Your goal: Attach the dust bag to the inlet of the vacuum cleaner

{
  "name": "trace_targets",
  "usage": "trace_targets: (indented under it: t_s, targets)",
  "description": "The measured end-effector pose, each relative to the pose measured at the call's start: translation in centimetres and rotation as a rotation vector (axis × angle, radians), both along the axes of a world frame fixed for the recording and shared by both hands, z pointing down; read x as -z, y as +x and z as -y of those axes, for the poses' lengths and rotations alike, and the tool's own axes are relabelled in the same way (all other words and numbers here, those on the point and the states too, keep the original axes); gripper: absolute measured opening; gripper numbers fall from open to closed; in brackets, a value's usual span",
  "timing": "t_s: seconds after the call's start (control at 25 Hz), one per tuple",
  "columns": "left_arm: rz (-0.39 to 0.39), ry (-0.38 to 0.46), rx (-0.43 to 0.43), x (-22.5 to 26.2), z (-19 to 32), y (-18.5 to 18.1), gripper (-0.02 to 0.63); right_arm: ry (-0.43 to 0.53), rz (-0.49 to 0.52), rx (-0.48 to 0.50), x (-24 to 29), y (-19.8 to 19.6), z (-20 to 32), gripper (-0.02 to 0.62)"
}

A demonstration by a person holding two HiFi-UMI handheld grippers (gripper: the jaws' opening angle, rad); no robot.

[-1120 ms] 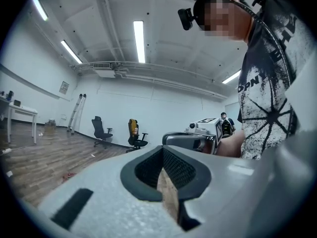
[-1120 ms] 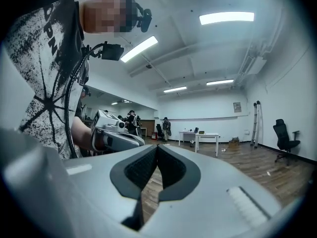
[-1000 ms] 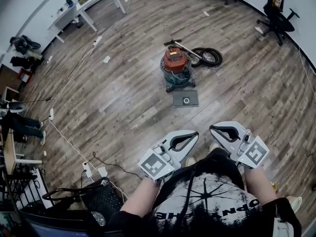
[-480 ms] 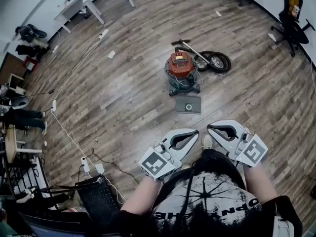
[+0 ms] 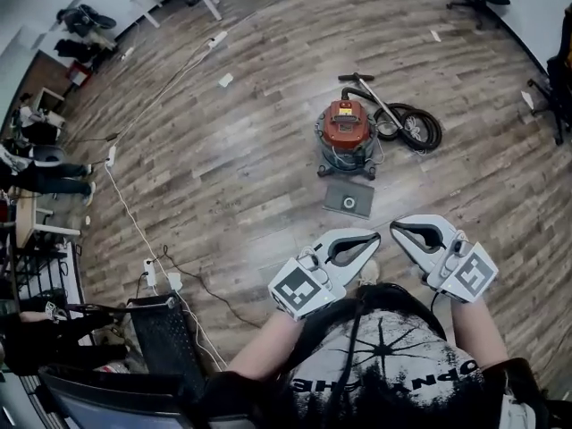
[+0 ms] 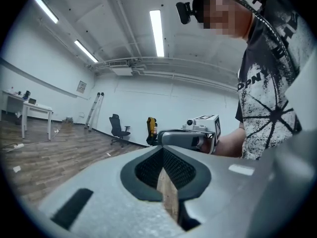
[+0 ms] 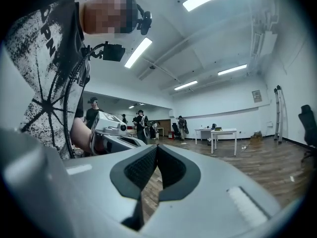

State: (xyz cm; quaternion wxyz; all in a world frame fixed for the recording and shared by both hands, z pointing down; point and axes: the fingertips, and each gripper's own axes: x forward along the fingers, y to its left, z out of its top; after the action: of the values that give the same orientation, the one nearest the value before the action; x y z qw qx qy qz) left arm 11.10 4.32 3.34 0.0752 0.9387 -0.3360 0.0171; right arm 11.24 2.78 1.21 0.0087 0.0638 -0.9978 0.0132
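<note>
Wooden floor (image 5: 223, 177) stretches ahead. The dust bag (image 5: 349, 198) lies flat at twelve o'clock of both grippers, just short of the vacuum cleaner (image 5: 347, 132). The left gripper (image 5: 374, 237) and right gripper (image 5: 395, 228) have their jaws pressed together, empty. The bag looks light and floppy, so it is probably best pinched at its edges, either side of its round hole.

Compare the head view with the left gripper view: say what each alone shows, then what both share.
Head view only: the red-topped canister vacuum cleaner with its black coiled hose, and the flat grey dust bag lying just in front of it. Left gripper view only: the white ceiling strip lights and the black head-mounted camera. Both: the shut, empty left tool, the shut right tool and the brown wood-plank floor.
</note>
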Motion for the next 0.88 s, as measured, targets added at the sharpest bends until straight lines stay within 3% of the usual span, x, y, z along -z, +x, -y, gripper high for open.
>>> trace_targets:
  t_s: [0.24,0.52,0.68,0.88]
  targets:
    - [-0.022,-0.035,0.044,-0.5,2.5,1.5,-0.002,-0.011,-0.022,0.050,-1.3,1.4,2.3,0.008]
    - [-0.018,-0.019,0.059,-0.5,3.6,2.0,-0.002,-0.021,-0.016,0.034,-2.0,3.0,3.6,0.008]
    - [0.014,0.011,0.053,-0.3,3.9,1.4,-0.002,-0.027,-0.025,0.035,-2.3,2.7,3.7,0.008]
    - [-0.022,-0.042,0.054,-0.8,4.3,0.3,-0.002,-0.018,-0.025,0.021,-2.1,1.6,4.2,0.008]
